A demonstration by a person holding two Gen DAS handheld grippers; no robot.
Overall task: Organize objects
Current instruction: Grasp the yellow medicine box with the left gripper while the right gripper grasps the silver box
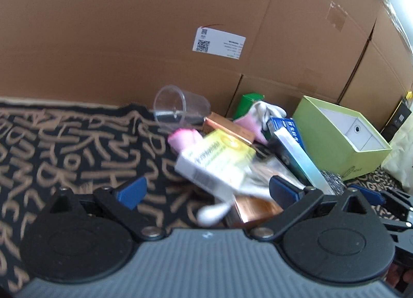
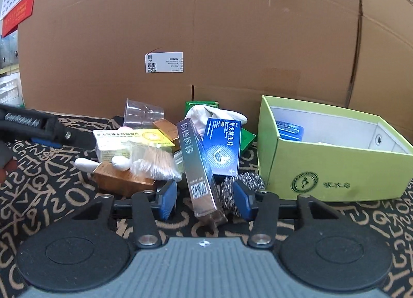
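A pile of small objects lies on a patterned cloth. It holds a yellow-white medicine box, a long silver-blue box, a blue box, a bag of cotton swabs, a steel scourer and a clear cup. My right gripper is open, its pads either side of the long box's near end. My left gripper is open just in front of the yellow-white box, which looks blurred. A green open box stands at the right with a blue box inside.
A big cardboard carton walls off the back. A copper-coloured box, a white glove and a green carton are in the pile. The left gripper's arm shows at the left of the right wrist view.
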